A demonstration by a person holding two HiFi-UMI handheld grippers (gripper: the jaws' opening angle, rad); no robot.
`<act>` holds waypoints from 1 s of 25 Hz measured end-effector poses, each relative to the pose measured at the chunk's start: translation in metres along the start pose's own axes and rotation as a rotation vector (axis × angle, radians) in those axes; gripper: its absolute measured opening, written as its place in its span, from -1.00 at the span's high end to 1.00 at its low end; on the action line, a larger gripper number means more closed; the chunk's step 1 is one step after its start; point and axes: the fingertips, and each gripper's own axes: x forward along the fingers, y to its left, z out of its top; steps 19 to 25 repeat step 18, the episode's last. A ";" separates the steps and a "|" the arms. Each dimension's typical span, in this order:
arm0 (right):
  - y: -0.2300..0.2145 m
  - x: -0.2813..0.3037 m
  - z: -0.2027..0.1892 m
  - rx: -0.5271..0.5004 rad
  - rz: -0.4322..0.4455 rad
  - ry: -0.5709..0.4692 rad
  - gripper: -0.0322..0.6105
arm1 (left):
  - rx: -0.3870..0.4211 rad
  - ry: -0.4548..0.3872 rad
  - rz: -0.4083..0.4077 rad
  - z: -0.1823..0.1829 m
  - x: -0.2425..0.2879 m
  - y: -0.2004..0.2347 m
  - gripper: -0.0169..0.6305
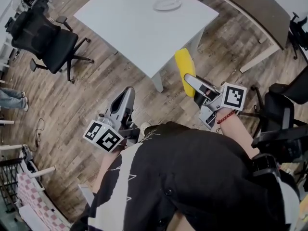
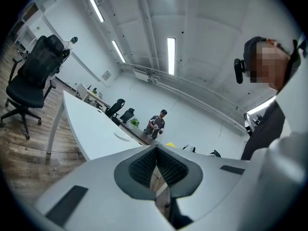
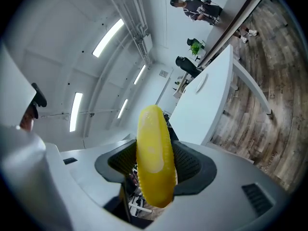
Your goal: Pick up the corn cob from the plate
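While past table (image 1: 144, 28) edge (open floor (image 1: 86, 95)) | right hand-held gripper (image 1: 191, 81) grips corn cob (image 1: 183, 66) | left hand-held gripper (image 1: 127, 91) closed.

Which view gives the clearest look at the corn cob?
The right gripper view: the corn cob fills the centre, clamped in the right tongs. The head view shows it smaller, sticking out of those tongs. The left gripper view gives no clear sight of it.
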 end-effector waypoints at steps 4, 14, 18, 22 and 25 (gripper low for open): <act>-0.007 -0.028 0.004 -0.004 0.010 0.010 0.14 | 0.002 -0.010 0.015 -0.019 0.003 -0.025 0.91; -0.008 -0.048 0.004 -0.011 0.045 0.016 0.14 | 0.027 -0.024 0.032 -0.031 -0.001 -0.049 0.91; -0.011 -0.057 0.007 -0.019 0.048 0.002 0.14 | 0.031 -0.019 0.029 -0.038 0.002 -0.058 0.91; -0.011 -0.057 0.007 -0.019 0.048 0.002 0.14 | 0.031 -0.019 0.029 -0.038 0.002 -0.058 0.91; -0.011 -0.057 0.007 -0.019 0.048 0.002 0.14 | 0.031 -0.019 0.029 -0.038 0.002 -0.058 0.91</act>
